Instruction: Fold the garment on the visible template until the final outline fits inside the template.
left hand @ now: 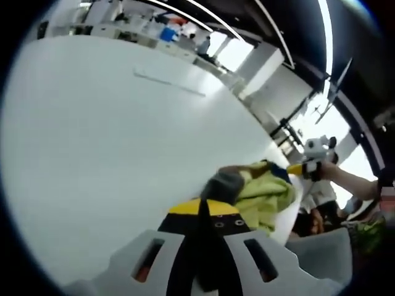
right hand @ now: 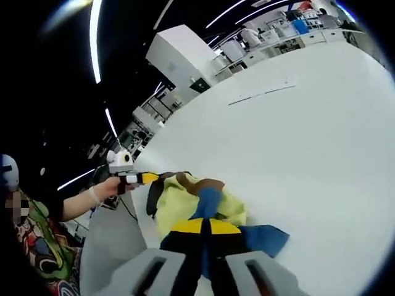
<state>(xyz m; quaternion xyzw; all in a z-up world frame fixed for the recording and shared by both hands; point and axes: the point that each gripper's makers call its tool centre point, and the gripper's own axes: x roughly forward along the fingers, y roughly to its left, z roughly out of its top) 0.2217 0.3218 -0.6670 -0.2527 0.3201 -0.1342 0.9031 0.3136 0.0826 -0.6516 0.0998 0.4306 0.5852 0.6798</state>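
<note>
Low in each frame, the left gripper (left hand: 203,213) and right gripper (right hand: 203,223) both have jaws closed on the yellow-green and blue garment (right hand: 197,206), bunched at the white table's (right hand: 321,135) edge; no readable writing.

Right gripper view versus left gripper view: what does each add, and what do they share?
Right gripper view only: a blue fabric part spread beside the yellow, and a person's patterned sleeve.

Left gripper view only: a grey fabric patch at the garment's near edge.

Both: the yellow-green crumpled garment lying on the white table, each view's own gripper, left gripper and right gripper, shut on it, and the thin dark template line far off.
</note>
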